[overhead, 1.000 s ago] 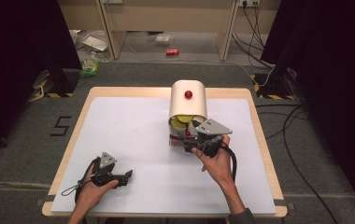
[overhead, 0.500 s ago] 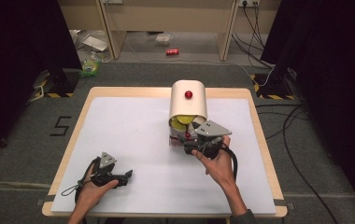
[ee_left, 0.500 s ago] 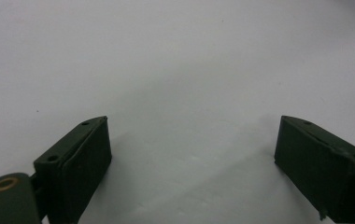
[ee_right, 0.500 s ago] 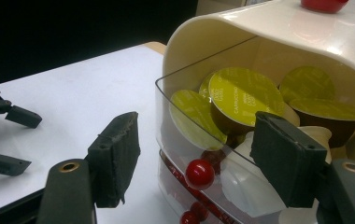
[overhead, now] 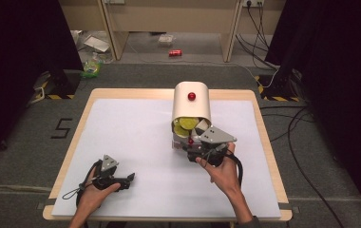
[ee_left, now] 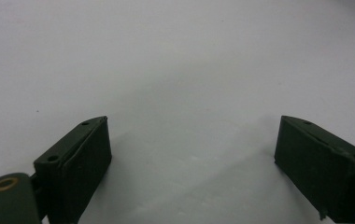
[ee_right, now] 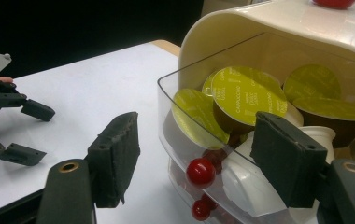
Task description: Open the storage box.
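Capsule bin [overhead: 191, 102] lies lengthwise along table depth; opening faces right gripper [overhead: 206, 153]

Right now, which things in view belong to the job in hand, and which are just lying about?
In the job:
- right gripper, jaws either side of the clear drawer's wall
- capsule holder, cream, with red knob
- clear drawer
- green-lidded coffee capsules

Lying about:
- left gripper, open on the white table
- red can on the floor
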`<state>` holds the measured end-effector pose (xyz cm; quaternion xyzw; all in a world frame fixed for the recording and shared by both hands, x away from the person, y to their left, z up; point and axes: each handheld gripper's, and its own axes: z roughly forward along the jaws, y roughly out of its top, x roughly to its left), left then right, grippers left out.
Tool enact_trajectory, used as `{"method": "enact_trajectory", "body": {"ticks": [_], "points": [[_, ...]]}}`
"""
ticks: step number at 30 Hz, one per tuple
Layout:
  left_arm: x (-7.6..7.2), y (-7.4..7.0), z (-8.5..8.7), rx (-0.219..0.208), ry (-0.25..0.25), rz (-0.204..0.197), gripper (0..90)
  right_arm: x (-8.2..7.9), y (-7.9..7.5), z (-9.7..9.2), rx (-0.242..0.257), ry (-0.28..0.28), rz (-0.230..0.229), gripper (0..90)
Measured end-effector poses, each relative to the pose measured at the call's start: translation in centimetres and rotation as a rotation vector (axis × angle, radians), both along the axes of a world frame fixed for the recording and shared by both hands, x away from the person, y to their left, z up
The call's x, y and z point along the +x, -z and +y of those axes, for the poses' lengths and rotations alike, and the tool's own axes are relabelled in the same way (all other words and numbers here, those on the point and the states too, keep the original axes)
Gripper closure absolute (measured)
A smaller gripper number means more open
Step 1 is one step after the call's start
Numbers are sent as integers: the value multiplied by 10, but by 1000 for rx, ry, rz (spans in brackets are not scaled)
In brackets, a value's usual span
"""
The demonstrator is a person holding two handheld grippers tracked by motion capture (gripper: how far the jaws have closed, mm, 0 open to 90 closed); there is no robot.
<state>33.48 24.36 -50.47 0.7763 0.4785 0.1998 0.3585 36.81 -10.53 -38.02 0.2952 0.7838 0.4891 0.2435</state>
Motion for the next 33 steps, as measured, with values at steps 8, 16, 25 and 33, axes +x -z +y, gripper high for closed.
{"method": "enact_trajectory", "body": {"ticks": [8,16,25,33], "points": [[0,0,0,1,1,0,100,-8,1,-2,0,-15,12,329],[0,0,0,1,1,0,100,-17,2,-4,6,-31,16,336],[0,0,1,13,1,-10,100,-27,5,-4,7,-34,19,338],[0,0,1,14,1,-10,100,-33,6,-5,4,-40,20,339]]}}
